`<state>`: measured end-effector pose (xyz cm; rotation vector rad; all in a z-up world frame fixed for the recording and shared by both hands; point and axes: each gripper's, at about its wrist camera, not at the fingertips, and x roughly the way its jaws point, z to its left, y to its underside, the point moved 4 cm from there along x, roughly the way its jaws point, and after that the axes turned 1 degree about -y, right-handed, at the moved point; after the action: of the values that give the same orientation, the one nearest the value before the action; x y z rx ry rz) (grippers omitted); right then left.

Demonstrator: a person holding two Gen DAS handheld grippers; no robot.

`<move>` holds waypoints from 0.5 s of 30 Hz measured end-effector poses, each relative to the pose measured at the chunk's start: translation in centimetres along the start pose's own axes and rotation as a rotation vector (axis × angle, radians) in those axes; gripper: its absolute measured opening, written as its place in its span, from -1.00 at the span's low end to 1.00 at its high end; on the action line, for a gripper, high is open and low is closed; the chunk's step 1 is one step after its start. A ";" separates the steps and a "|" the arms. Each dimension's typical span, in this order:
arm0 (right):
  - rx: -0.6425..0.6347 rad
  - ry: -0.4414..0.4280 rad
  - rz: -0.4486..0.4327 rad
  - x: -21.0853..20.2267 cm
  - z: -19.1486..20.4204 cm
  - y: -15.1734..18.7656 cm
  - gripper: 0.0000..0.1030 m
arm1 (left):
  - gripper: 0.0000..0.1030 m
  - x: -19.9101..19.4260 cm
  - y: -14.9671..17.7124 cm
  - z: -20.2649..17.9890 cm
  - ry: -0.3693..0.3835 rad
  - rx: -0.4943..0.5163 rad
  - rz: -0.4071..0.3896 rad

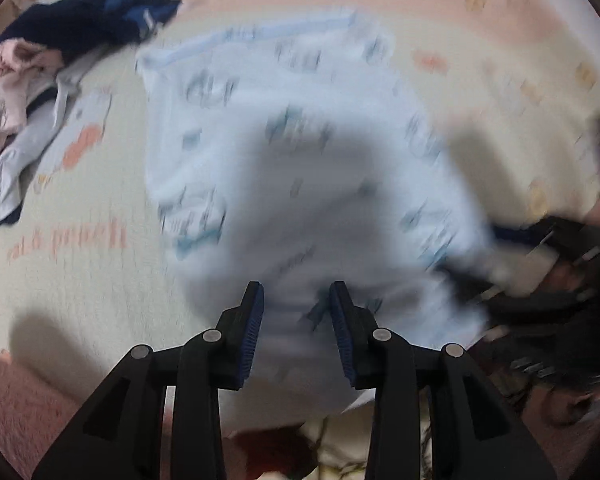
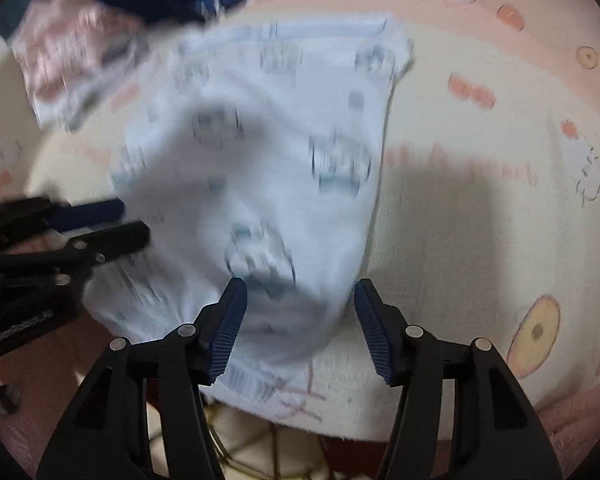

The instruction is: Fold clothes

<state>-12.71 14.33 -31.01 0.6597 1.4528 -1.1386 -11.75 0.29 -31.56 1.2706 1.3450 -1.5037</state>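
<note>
On the cream and pink printed blanket lies a pale blue garment with a blurred dark print, spread out flat with a light blue band along its far edge. Both views are smeared by motion, so the print cannot be read.

From the left wrist camera, the left gripper points down over the near part of the garment, its blue-padded fingers standing a narrow way apart. Cloth shows between them, but the pads do not press on it. A dark shadow falls across the middle of the garment just beyond the fingertips. At the right edge of this view the right gripper reaches in over the garment's right side.

From the right wrist camera, the right gripper hangs over the garment's near right corner with its jaws about half apart; the cloth's edge runs between the fingers, untouched by either pad as far as the blur allows. At the left of this view, the left gripper lies across the garment's left edge.

Beyond the garment, at the far left, sits a heap of other clothes: a navy piece, a pink one and a whitish one, well apart from both grippers.
</note>
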 end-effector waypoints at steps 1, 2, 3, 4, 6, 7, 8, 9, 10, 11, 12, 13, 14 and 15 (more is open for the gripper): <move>-0.012 0.010 0.010 -0.2 0.1 0.5 0.11 | -0.25 -0.2 0.2 0.2 -0.004 -0.003 0.006; -0.005 0.006 0.023 -0.4 0.1 0.8 0.11 | -0.24 -0.3 0.5 0.5 -0.008 -0.005 0.012; 0.007 -0.003 0.038 -0.6 0.0 1.1 0.11 | -0.23 -0.5 0.7 0.7 -0.012 -0.008 0.018; 0.015 -0.012 0.047 -0.7 -0.1 1.3 0.11 | -0.22 -0.6 0.9 0.9 -0.015 -0.012 0.017; 0.025 -0.024 0.055 -1.0 -0.3 1.6 0.11 | -0.22 -1.0 0.9 1.0 0.000 -0.026 0.002; 0.028 -0.026 0.055 -1.2 -0.3 1.6 0.11 | -0.22 -1.4 0.8 1.1 0.014 -0.032 -0.012; 0.029 -0.031 0.049 -1.4 -0.3 1.6 0.11 | -0.22 -1.8 0.7 1.1 0.028 -0.039 -0.027; 0.030 -0.037 0.042 -1.7 -0.2 1.5 0.11 | -0.22 -2.0 0.5 1.0 0.047 -0.043 -0.043; 0.034 -0.047 0.025 -1.9 -0.2 1.4 0.11 | -0.22 -2.3 0.2 0.9 0.066 -0.047 -0.059; 0.038 -0.060 0.004 -2.2 -0.2 1.2 0.11 | -0.22 -2.5 0.0 0.7 0.084 -0.051 -0.074; 0.045 -0.067 -0.023 -2.4 -0.2 0.7 0.11 | -0.22 -2.0 0.1 0.7 0.076 -0.052 -0.056; 0.050 -0.064 -0.048 -2.5 -0.1 0.2 0.11 | -0.22 -1.5 0.2 0.6 0.067 -0.053 -0.039; 0.047 -0.055 -0.046 -2.4 0.2 0.4 0.11 | -0.22 -1.4 0.4 0.5 0.056 -0.048 -0.020; 0.040 -0.045 -0.035 -2.2 0.5 0.8 0.11 | -0.22 -1.3 0.6 0.5 0.044 -0.042 0.000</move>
<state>-11.34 14.59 -29.06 0.6351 1.4116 -1.2053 -10.94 -0.44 -30.50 1.2838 1.3980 -1.4473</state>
